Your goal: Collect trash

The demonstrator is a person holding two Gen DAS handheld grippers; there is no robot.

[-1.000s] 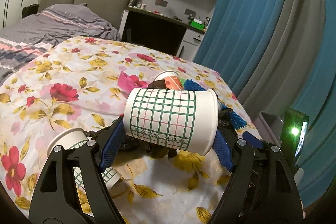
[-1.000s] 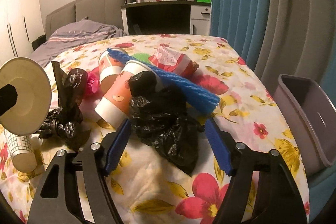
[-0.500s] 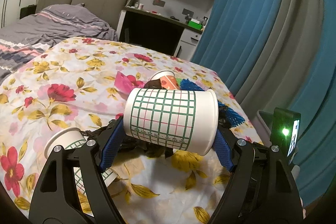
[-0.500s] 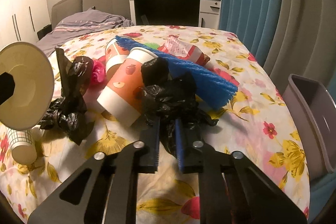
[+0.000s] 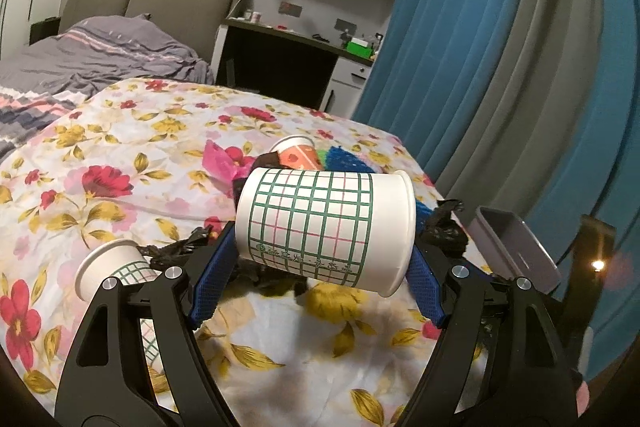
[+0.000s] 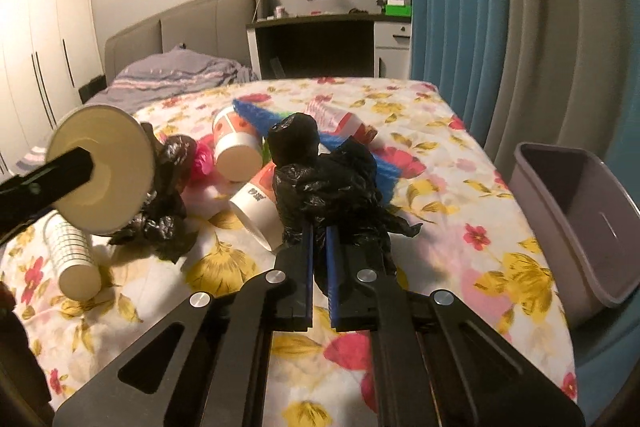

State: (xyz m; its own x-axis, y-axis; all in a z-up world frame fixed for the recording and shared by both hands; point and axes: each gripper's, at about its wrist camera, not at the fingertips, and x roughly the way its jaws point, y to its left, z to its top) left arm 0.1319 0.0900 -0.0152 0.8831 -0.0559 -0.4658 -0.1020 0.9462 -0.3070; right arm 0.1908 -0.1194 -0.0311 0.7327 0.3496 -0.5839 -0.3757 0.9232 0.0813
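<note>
My left gripper (image 5: 320,255) is shut on a white paper cup with a green grid (image 5: 320,227), held sideways above the floral bed. That same cup's bottom (image 6: 102,169) shows at the left of the right wrist view. My right gripper (image 6: 318,239) is shut on a crumpled black plastic bag (image 6: 328,183), lifted a little off the bed. Behind the bag lie two orange-printed paper cups (image 6: 236,143), a blue mesh sleeve (image 6: 384,171), a pink scrap (image 6: 202,161) and a second black bag (image 6: 168,211). Another grid cup (image 5: 116,263) lies on the bed at lower left.
A grey plastic bin (image 6: 580,223) stands beside the bed's right edge, also seen as the bin (image 5: 516,247) in the left wrist view. Blue and grey curtains (image 6: 500,27) hang behind it. A desk (image 6: 320,39) and headboard stand at the far end.
My right gripper closed on the black bag and raised it slightly toward the bin side. The left gripper kept the grid cup almost still.
</note>
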